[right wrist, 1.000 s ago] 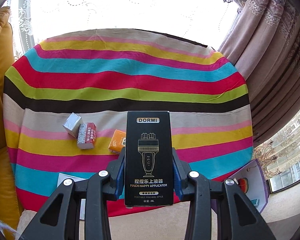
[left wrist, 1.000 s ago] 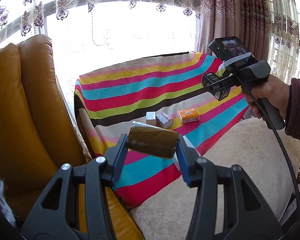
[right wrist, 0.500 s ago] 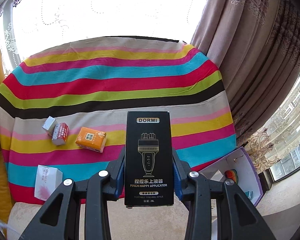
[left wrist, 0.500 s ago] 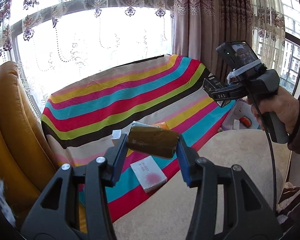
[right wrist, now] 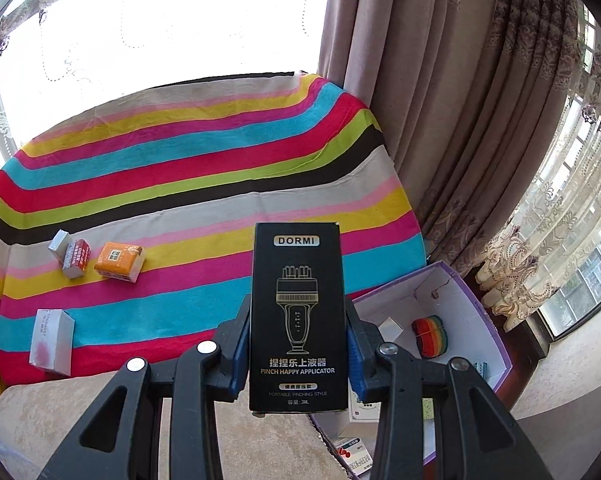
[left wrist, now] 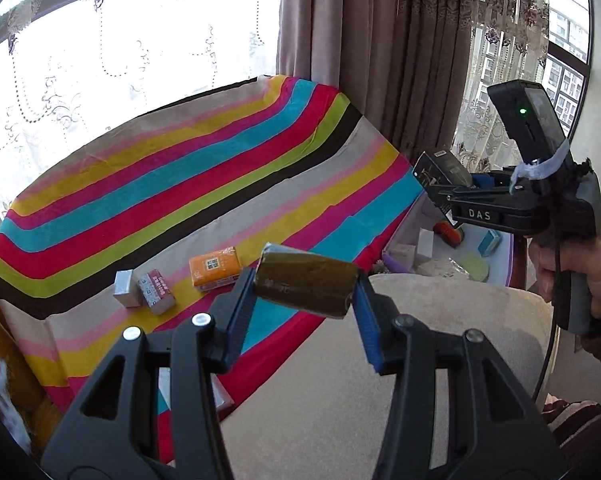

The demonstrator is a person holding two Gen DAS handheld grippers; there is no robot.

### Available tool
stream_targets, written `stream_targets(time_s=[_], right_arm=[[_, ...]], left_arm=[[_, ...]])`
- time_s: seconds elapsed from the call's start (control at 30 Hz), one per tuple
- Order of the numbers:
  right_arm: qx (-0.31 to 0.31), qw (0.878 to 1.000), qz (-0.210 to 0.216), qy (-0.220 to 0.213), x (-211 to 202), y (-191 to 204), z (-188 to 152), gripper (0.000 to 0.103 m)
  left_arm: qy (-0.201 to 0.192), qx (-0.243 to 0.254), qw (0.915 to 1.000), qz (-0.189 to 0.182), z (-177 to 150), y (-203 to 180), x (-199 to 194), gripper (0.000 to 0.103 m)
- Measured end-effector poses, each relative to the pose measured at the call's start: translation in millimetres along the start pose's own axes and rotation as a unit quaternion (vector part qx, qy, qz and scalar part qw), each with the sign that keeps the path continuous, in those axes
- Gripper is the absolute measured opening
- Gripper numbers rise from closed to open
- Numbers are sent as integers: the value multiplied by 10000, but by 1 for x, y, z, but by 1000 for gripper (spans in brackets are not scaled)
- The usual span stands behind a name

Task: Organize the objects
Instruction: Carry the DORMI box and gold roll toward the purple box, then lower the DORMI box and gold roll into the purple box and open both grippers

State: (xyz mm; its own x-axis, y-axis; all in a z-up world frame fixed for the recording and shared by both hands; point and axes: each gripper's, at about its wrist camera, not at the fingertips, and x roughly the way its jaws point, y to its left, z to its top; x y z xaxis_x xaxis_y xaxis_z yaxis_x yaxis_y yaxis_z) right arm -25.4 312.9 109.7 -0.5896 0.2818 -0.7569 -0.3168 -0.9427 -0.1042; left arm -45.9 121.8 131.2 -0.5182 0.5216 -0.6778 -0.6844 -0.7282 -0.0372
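The right gripper (right wrist: 296, 340) grips the tall black "DORMI" cardboard box (right wrist: 297, 312), upright, just left of the open purple-rimmed white box (right wrist: 484, 312) — nearer to it than the left gripper (left wrist: 300, 300), which clamps a flat olive-brown packet (left wrist: 305, 286) crosswise. The back of this box is free.

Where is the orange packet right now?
The orange packet lies on the striped cloth, left of centre in both wrist views, just right of the red-and-white box and the silver box.
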Motion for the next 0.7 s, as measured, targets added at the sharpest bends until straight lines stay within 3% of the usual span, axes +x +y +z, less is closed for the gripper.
stream_targets(time_s=[0.17, 0.43, 0.7], right_arm=[[244, 9996, -4, 175, 19, -39, -21, 40], [373, 9975, -434, 408, 57, -109, -56, 40], [515, 9940, -739, 620, 87, -152, -86, 40]], left_arm=[[462, 113, 9985, -256, 5, -34, 53, 52], [1053, 199, 9911, -785, 19, -97, 129, 52], [1255, 276, 9846, -1187, 32, -146, 169, 52]])
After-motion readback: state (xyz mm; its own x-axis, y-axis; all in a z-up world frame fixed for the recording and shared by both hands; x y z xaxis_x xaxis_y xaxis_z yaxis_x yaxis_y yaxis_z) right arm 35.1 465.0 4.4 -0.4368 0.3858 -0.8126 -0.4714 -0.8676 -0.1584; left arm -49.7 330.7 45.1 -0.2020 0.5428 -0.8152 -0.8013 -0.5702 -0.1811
